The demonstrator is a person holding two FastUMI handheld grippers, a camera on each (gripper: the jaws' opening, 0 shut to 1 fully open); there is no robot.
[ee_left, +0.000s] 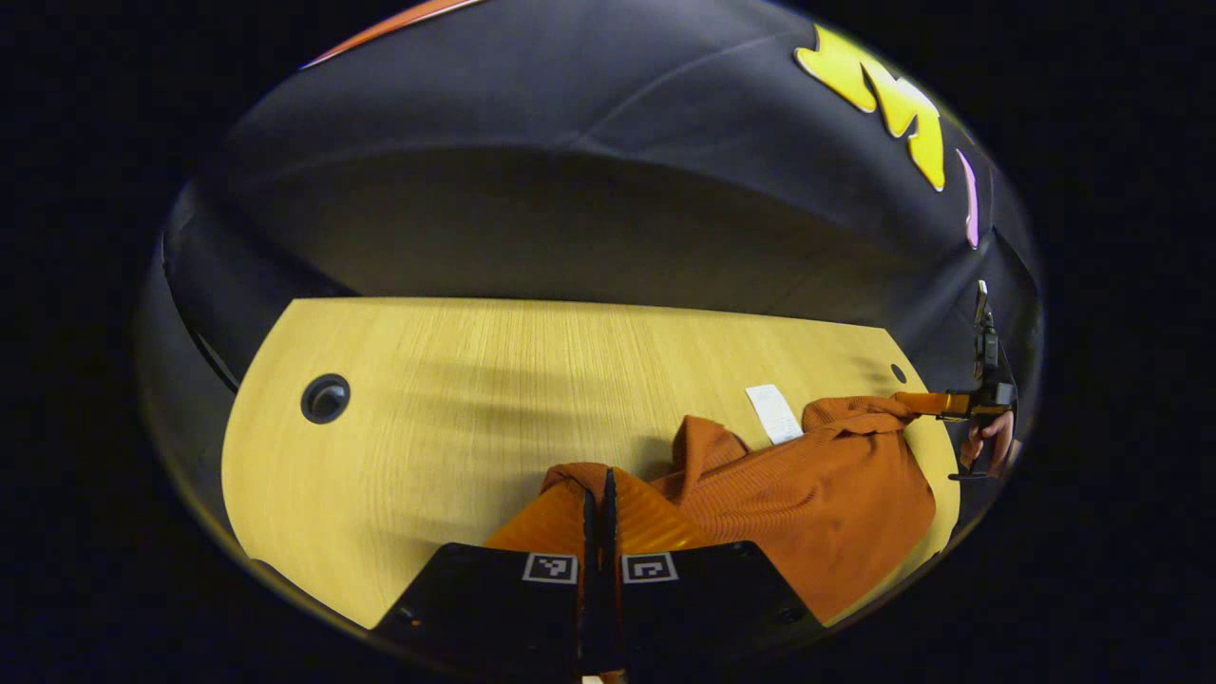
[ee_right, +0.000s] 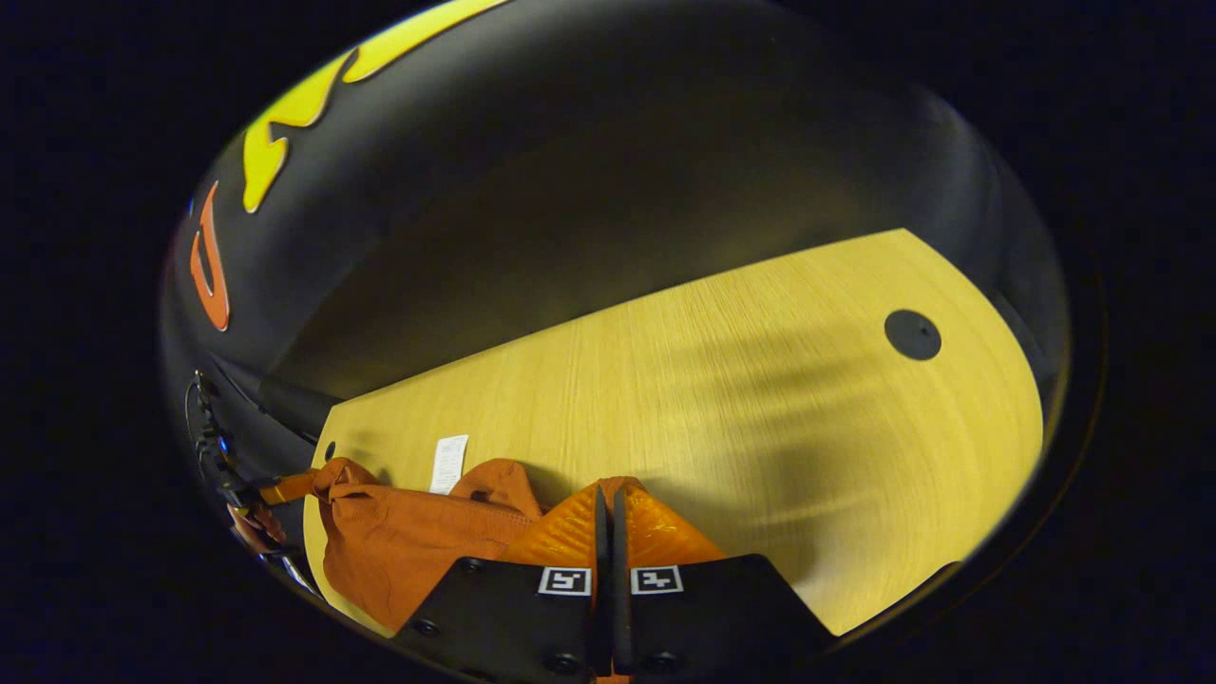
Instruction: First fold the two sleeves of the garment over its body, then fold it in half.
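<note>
A: On the left we see the left gripper (ee_left: pixel 597 494), its fingers pressed together on a bunched edge of the garment (ee_left: pixel 817 513). The cloth is rust-orange and ribbed.

B: Agreed. From there the garment runs rightward across the desk (ee_left: pixel 427 399), hanging slack between our two grips. A white tag (ee_left: pixel 773 413) sticks up near its far edge.

A: In the right gripper view the tag (ee_right: pixel 449 464) sits just left of a fold.

B: And at the right, the right gripper (ee_right: pixel 608 508) is likewise clamped on cloth. In the left gripper view we see it (ee_left: pixel 926 404) at the far end, pinching a corner, with a hand (ee_left: pixel 993 442) behind.
</note>
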